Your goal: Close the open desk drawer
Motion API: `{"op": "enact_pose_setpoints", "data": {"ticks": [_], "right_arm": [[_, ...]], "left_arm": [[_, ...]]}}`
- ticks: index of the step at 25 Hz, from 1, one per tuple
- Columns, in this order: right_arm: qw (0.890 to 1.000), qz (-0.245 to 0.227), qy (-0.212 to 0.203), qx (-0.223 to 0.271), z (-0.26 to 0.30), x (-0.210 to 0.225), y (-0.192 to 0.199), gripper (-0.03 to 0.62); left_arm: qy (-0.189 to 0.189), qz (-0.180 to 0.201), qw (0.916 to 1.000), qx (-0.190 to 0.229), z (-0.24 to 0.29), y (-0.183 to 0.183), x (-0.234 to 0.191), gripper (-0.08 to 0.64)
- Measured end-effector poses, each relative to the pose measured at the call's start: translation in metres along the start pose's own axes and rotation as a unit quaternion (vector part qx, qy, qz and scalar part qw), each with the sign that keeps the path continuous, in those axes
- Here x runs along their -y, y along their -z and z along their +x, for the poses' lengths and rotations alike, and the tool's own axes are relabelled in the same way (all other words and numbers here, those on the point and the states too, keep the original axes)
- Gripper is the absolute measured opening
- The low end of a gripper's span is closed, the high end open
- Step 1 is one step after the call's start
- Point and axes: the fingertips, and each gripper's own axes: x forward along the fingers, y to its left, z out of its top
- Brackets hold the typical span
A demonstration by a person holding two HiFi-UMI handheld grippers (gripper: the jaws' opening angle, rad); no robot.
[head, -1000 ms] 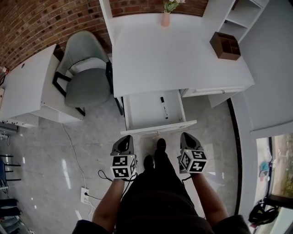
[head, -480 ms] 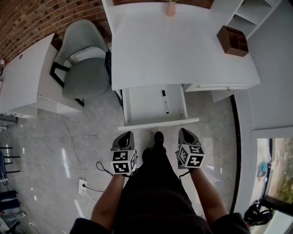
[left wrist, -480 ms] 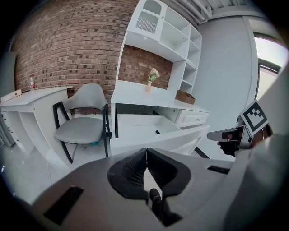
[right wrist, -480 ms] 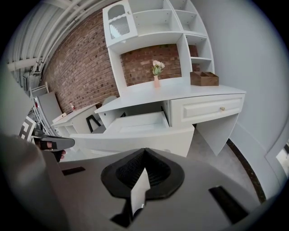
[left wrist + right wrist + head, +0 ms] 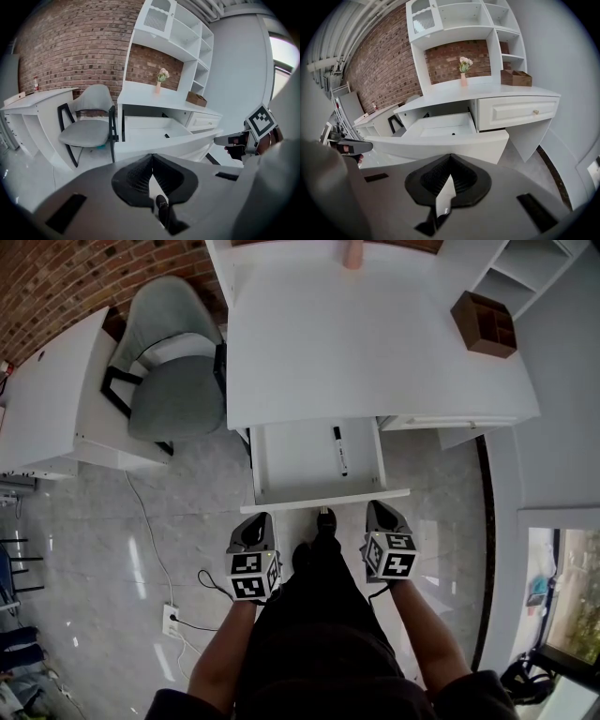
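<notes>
WE FACE THE OPEN DRAWER. The white surface (image 5: 375,343) fills the top of our head view, bare but for a brown box (image 5: 485,322) near its right rear corner. A grey chair (image 5: 173,381) sits just beside its left edge, clear of the drawer's path.

The drawer (image 5: 325,500), the one thing we have to shut, stands pulled well out from under the surface's front edge. Its front panel is toward us, and a black pen (image 5: 338,450) lies loose inside near the right wall.

We stand square to that panel on the tiled floor (image 5: 450,493), which we judge sets us up for a straight push. The left tongs (image 5: 255,521) and right tongs (image 5: 380,514) hang just short of the panel, one toward each end, not touching it. Both are closed tip to tip with nothing between them, blunt ends fit for pushing rather than gripping.

Nothing lies between tongs and panel, and the run back under the surface looks open. The neighbouring drawer (image 5: 441,421) to the right sits flush, out of the way. An even push at both ends should keep the drawer from skewing. The pen, we judge, lies low enough to pass under the surface.
</notes>
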Motion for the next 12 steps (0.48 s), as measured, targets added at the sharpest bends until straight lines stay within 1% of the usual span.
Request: {"op": "enact_pose_setpoints", "data": {"ticks": [5,12], "right_arm": [[1.0,-0.005,-0.005,-0.003,0.009,0.002,-0.005,0.005],[1.0,-0.008,-0.008,-0.006,0.028,0.005,-0.024,0.005]], "left_arm": [[-0.007,0.003,1.0,0.0,0.007,-0.006,-0.003,0.011],[-0.019,-0.007,0.9998,0.004,0.026,-0.024,-0.011,0.011]]}}
